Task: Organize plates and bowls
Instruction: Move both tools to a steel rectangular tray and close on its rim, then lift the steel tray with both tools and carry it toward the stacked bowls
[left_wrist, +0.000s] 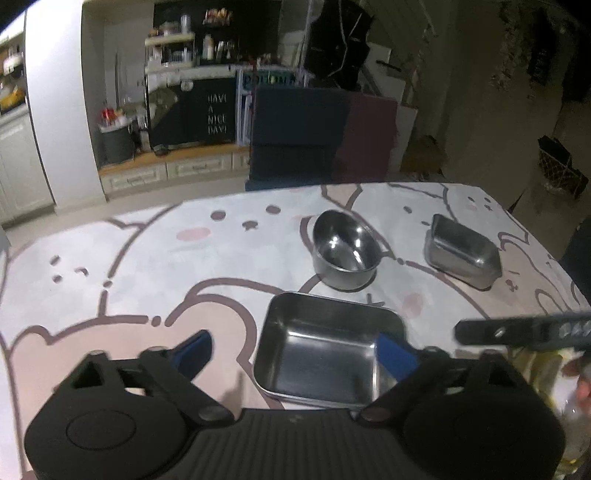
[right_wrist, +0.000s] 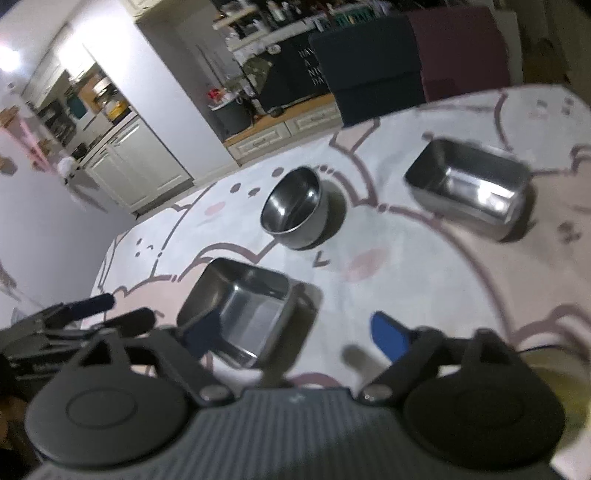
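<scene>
Left gripper (left_wrist: 295, 350): jaws spread wide, nothing pinched; its right blue pad overlaps the near square tray's right side in view, contact not resolvable.
Right gripper (right_wrist: 295, 336): jaws spread wide, empty; left pad sits at the same tray's near corner, right pad over bare cloth.
Square steel tray (left_wrist: 328, 350): nearest vessel, shallow, flat bottom, rounded corners, upright and empty on the tablecloth (left_wrist: 147, 266).
Round steel bowl (left_wrist: 345, 249): behind the tray, apart from it, upright, empty.
Deep rectangular steel container (left_wrist: 463, 251): far right, well apart from the bowl, empty.
Handling, judged: thin sheet steel, so light, rigid, not fragile; polished walls likely slippery under the pads and noisy if dropped.
Grip site, judged: pinch a wall over the rolled rim, one pad inside and one outside, mid-side rather than a corner.
Risk, judged: light tray may skid or tip on the cloth when nudged.
</scene>
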